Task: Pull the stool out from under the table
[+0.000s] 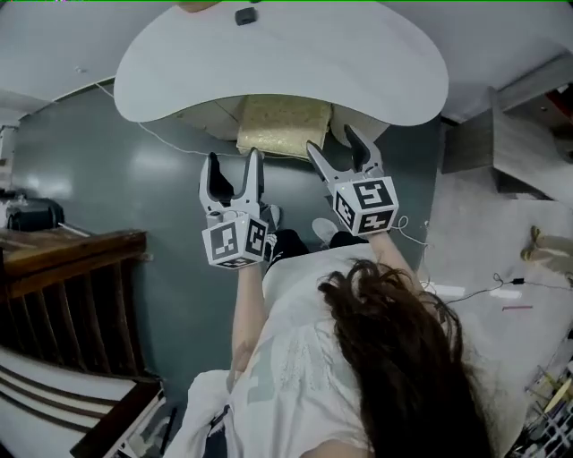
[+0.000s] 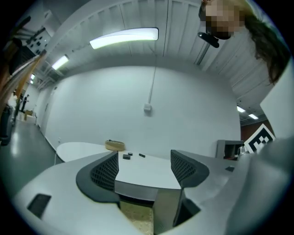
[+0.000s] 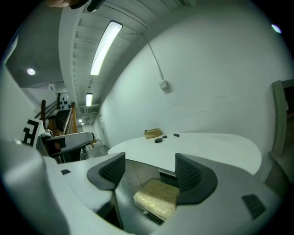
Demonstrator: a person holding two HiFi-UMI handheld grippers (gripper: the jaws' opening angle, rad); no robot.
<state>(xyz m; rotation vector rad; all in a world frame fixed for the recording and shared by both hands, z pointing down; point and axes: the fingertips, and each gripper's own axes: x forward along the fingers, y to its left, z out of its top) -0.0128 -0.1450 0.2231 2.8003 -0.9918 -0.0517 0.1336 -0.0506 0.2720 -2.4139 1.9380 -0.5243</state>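
The stool has a beige woven seat and sits tucked under the white rounded table, only its near half showing. Its seat also appears low in the right gripper view and the left gripper view. My left gripper hovers open just in front of the stool's left corner, nothing between its fingers. My right gripper is open too, beside the stool's right corner. In the left gripper view the gripper frames the table edge; in the right gripper view the gripper frames the stool seat.
A small dark object and a shallow basket lie on the tabletop. A dark wooden bench stands at left. A grey cabinet is at right. Cables run across the floor at right.
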